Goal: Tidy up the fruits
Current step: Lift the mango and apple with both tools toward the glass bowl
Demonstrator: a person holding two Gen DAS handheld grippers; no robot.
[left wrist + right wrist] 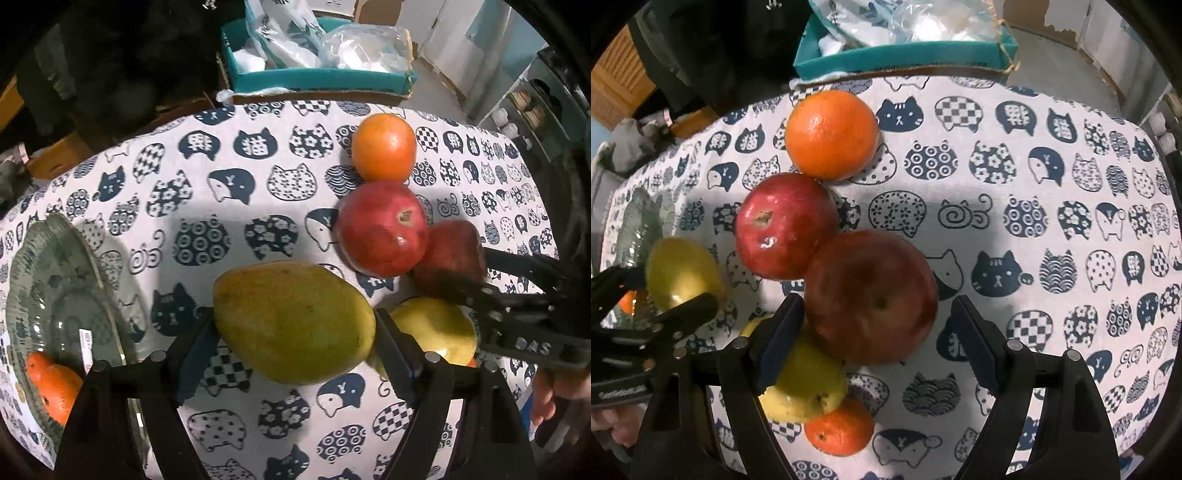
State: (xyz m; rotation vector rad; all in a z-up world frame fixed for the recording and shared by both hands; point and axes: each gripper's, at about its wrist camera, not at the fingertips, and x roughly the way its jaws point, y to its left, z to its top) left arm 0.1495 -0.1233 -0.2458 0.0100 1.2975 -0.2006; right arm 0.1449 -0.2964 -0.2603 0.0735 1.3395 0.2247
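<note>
My left gripper is shut on a green-yellow mango, both pads touching its sides. It also shows in the right wrist view. My right gripper is open around a dark red apple, with a gap at its right pad; this apple shows in the left wrist view. A second red apple and an orange lie behind. A yellow pear and a small orange lie near. A glass plate at left holds an orange.
The table carries a white cloth with dark blue cat prints. A teal box with plastic bags stands past the far edge. Dark clutter and cardboard boxes lie to the far left.
</note>
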